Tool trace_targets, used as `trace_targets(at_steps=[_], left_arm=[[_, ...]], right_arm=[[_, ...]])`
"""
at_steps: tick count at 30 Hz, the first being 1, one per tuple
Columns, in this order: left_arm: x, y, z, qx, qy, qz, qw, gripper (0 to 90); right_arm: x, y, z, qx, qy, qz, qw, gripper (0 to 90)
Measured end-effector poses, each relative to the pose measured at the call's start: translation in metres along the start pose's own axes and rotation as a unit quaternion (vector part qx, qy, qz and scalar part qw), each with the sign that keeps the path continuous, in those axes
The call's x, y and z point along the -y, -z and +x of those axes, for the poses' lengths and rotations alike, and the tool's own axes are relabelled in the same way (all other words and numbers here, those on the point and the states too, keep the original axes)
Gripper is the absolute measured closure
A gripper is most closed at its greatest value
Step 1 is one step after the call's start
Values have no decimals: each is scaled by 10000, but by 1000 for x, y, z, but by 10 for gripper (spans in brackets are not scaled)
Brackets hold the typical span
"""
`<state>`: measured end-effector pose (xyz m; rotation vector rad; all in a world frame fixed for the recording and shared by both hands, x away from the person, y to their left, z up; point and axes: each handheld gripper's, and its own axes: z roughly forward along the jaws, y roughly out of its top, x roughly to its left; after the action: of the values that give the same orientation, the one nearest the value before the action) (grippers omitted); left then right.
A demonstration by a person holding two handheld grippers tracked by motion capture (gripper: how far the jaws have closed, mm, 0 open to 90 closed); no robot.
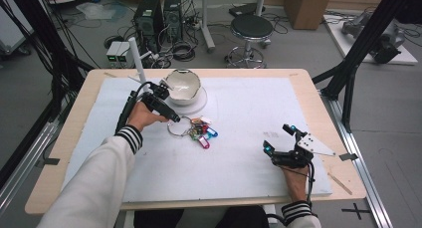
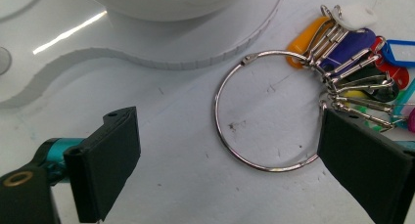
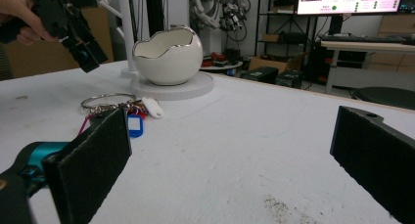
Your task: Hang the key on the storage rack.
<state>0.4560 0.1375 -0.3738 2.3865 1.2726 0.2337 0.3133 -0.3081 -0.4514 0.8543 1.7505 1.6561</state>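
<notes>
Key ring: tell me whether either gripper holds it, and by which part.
Nothing is held. The left gripper hovers open over the key ring, its jaws straddling the ring without closing on it. The right gripper is open, apart from it.

A bowl (image 1: 182, 86) sits on a round base (image 1: 198, 104) at the back of the tabletop (image 1: 298, 81). Just in front of it lies a key ring (image 1: 179, 126), with key tags (image 1: 204, 132) bunched on its right side. The left tongs (image 1: 171, 116) hang over the ring. The right tongs (image 1: 277, 138) rest far off to the right.
</notes>
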Motion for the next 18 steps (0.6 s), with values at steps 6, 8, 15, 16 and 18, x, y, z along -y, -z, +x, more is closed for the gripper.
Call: trace_targets(at_steps=[6,8,15,16,18], left_arm=[[-1,-10,-2,31,148,312,9994,109],[-2,-12,-2,37,252,385,9989,127],[-2,-17,-3,-19,334,691,9970,214],[-2,-17,-4,-34,331,762,9965,214],[-2,-19,-5,-23,397,789,9961,260]], right_arm=[[0,0,0,1,-1,11,10000,11],[0,0,0,0,-1,10,10000,11],[0,0,0,-3,-13,-2,10000,11],[0,0,0,-3,-13,-2,10000,11],[0,0,0,-2,-17,-3,10000,11]])
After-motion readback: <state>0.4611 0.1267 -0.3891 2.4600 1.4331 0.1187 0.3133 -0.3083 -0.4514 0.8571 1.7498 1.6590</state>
